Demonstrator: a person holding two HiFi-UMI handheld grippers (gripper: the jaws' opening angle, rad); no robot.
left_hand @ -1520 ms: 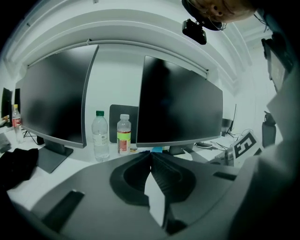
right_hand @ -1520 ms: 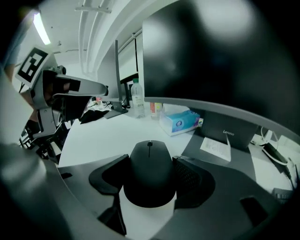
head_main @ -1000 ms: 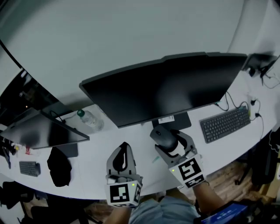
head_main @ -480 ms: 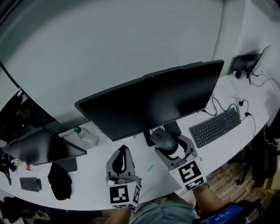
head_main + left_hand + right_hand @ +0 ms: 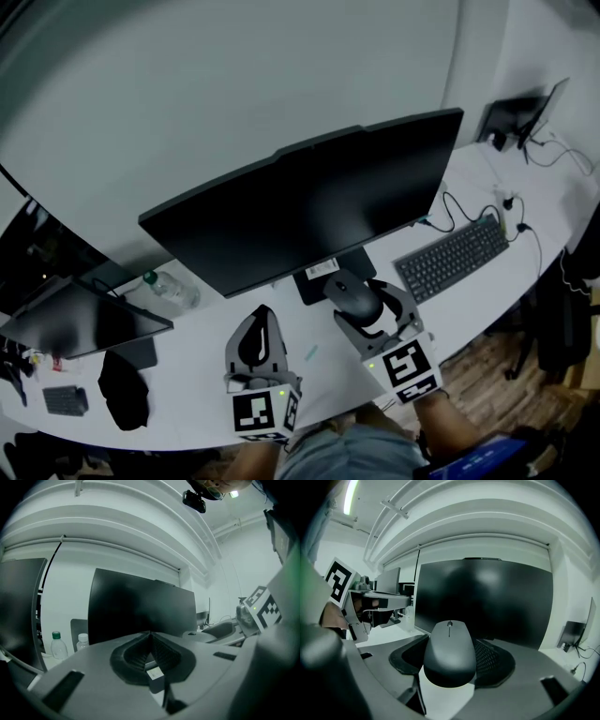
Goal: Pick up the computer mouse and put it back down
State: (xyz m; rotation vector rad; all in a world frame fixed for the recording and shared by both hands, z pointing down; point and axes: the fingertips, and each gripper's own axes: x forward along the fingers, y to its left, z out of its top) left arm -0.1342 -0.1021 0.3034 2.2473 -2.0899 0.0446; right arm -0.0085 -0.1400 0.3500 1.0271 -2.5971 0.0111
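While the right gripper's jaws stand wide apart, they are clamped on the sides of the computer mouse, which sits between their ribbed pads with its scroll wheel facing away from the camera. That gripper tilts a little downward and points at the monitor, with the person's forearm behind its marker cube. The mouse is dark grey, smooth and oval, and it is held clear of the white tabletop, just in front of the monitor's foot. Beside it, the left gripper points level the same way, its jaws pressed together with nothing between them. A keyboard lies to the right and a bottle stands to the left.
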